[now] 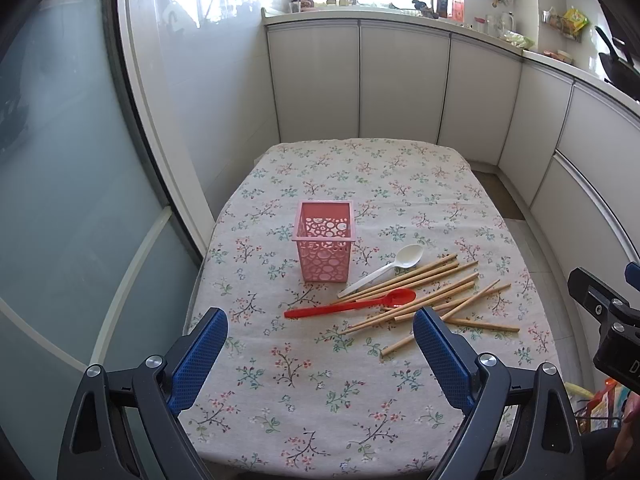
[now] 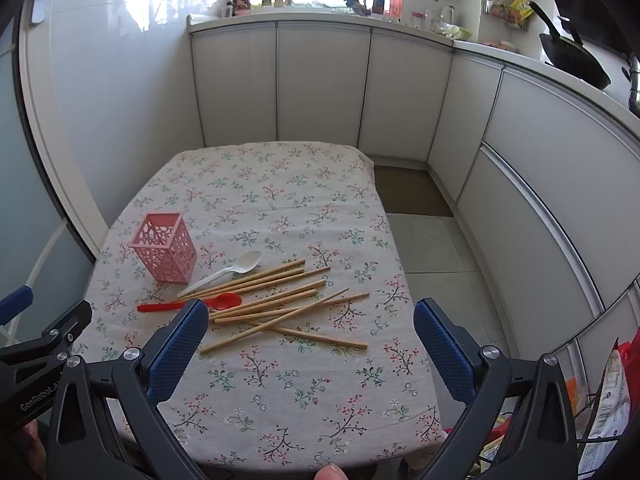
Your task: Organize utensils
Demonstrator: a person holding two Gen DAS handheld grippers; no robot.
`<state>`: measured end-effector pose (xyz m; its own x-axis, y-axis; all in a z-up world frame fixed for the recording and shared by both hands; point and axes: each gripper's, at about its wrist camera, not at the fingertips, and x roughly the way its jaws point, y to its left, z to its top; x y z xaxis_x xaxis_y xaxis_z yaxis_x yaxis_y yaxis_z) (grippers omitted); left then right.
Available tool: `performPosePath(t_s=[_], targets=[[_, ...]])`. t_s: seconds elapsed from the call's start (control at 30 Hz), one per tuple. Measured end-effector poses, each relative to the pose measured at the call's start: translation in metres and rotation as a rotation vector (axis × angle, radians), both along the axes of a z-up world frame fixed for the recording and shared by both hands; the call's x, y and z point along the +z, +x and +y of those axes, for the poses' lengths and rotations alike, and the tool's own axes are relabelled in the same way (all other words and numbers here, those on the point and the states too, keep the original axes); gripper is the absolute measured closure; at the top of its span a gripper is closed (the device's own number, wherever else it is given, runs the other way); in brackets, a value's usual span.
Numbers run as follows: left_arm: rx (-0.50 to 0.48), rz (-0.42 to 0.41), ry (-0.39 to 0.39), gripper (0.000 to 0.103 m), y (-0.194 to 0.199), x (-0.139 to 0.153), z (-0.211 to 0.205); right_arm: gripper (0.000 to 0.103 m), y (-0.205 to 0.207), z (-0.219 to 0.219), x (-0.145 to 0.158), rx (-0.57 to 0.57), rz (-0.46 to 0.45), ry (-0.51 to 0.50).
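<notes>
basket [image 1: 325, 247] on table [image 1: 304, 400], spoons [image 1: 384, 269] and chopsticks [image 1: 432, 300] right of it

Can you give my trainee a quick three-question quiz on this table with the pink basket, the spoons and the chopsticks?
1. True or false: the pink basket already holds a spoon.
2. Which spoon lies nearer the basket: A the white spoon, B the red spoon?
3. Fill in: the chopsticks lie loose on the floral ____.

Key
1. False; it looks empty.
2. A.
3. tablecloth.
</notes>
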<state>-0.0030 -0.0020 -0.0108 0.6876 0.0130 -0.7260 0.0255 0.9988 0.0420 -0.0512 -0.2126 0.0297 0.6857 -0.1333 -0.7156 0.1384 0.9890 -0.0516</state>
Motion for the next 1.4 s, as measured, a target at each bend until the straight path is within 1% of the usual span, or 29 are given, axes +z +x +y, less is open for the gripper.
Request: performPosePath(t_s=[1.4], targets=[[-0.003, 0.002, 0.001, 0.008, -0.0002, 0.0021, 0.0002, 0.000, -0.0005, -0.0032, 0.0010, -0.006, -0.004, 0.011]])
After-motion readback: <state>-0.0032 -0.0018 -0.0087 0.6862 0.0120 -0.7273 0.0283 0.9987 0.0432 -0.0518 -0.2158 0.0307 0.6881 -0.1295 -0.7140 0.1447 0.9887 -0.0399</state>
